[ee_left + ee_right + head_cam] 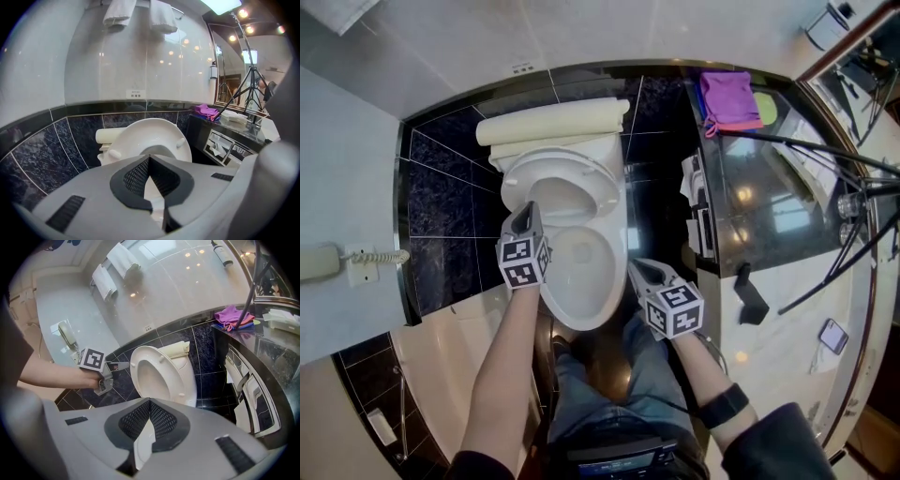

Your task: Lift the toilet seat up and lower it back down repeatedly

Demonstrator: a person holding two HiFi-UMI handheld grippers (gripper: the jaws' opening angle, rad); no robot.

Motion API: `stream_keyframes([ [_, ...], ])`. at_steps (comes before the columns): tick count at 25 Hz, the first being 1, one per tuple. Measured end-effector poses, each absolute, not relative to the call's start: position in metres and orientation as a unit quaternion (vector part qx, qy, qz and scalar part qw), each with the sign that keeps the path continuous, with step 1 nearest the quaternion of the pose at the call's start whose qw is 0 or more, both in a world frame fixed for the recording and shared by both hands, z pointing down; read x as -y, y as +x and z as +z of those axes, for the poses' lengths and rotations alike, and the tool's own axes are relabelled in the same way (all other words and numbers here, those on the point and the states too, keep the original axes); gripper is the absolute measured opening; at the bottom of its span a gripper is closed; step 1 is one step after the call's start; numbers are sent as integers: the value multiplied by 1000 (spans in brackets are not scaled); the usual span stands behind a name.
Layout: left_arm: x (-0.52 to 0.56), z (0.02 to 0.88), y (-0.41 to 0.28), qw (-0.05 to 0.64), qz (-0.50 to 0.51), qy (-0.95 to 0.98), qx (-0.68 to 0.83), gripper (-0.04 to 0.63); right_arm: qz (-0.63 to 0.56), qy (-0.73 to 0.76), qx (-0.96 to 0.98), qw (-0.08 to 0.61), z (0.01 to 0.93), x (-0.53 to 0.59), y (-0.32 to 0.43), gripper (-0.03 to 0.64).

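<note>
- A bathroom, and by its fittings probably a hotel's.
- A white toilet point(581, 272) stands against the back wall.
- A corded phone point(321, 262) hangs on the wall near the toilet, as hotel bathrooms often have.
- Folded white towels point(104, 281) hang from a rack high on the wall.
- Dark marbled tiles point(441, 202) line the lower wall, with pale glossy panels above them.
- A polished black counter point(769, 197) runs along one side. It has a tissue slot point(217, 144) in its front and a purple cloth point(727, 98) on top.
- A large mirror point(232, 56) over the counter reflects small ceiling lights.
</note>
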State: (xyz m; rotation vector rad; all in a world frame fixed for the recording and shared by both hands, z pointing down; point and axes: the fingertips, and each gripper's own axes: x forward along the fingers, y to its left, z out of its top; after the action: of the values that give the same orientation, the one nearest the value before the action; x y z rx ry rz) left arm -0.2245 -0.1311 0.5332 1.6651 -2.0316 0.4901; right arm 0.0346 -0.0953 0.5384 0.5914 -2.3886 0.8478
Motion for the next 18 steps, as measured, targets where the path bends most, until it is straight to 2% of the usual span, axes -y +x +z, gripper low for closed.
stream_keyframes([
  [7,68,479,-209,220,184,626,725,0,274,229,898,258,497,89,22,17],
  [18,-57,386,-210,197,157,635,730,0,226,279,897,256,433,56,48,17],
])
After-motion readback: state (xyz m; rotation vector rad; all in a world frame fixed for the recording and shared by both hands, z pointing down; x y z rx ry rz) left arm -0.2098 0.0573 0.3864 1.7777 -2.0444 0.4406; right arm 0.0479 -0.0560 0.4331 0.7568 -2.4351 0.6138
